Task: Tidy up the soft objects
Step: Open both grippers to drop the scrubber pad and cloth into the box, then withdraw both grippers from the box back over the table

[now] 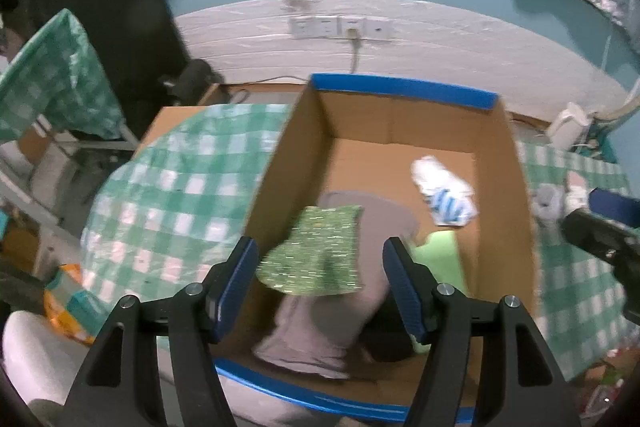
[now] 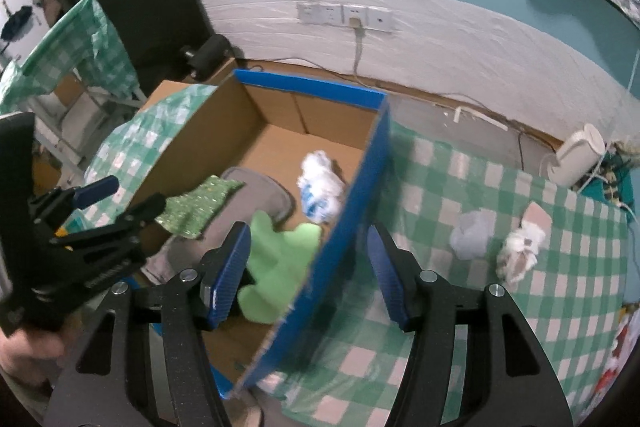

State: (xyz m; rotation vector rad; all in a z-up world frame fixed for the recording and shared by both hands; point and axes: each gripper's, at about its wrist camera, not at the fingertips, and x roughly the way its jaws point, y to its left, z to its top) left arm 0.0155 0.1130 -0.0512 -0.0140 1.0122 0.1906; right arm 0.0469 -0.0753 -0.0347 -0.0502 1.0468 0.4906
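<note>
Two grippers are in my hands, and both stand with their jaws apart.

From the left wrist camera, my left gripper [image 1: 320, 291] is above the near part of the cardboard box [image 1: 516, 187], which has blue tape on its rim. Its blue pads [image 1: 236, 287] are well apart and press on nothing. Between them I see the green speckled cloth [image 1: 316, 251]; it is blurred, so I cannot tell if it touches the pads or already lies on the gray cloth [image 1: 344, 311] under it. The light green plush [image 1: 440, 251] lies just beside the right pad, on the box floor. The white and blue bundle [image 1: 444, 191] lies farther back in the box. At the right edge my right gripper [image 1: 600, 227] shows only partly.

From the right wrist camera, my right gripper [image 2: 308, 275] stands over the right wall of the box [image 2: 352, 211], one finger inside and one outside, with the wall between them. The jaws are apart and hold nothing. The light green plush [image 2: 280, 267] lies just beside the left pad [image 2: 226, 275]; I cannot tell if they touch. The green speckled cloth [image 2: 200, 205] and the gray cloth [image 2: 264, 195] are in the box, and the white and blue bundle [image 2: 322, 187] is near the wall. On the checked tablecloth [image 2: 440, 307], outside the box, lie a pale gray soft piece [image 2: 470, 235] and a white soft piece [image 2: 520, 251]. My left gripper [image 2: 120, 203] is at the left, open.
</note>
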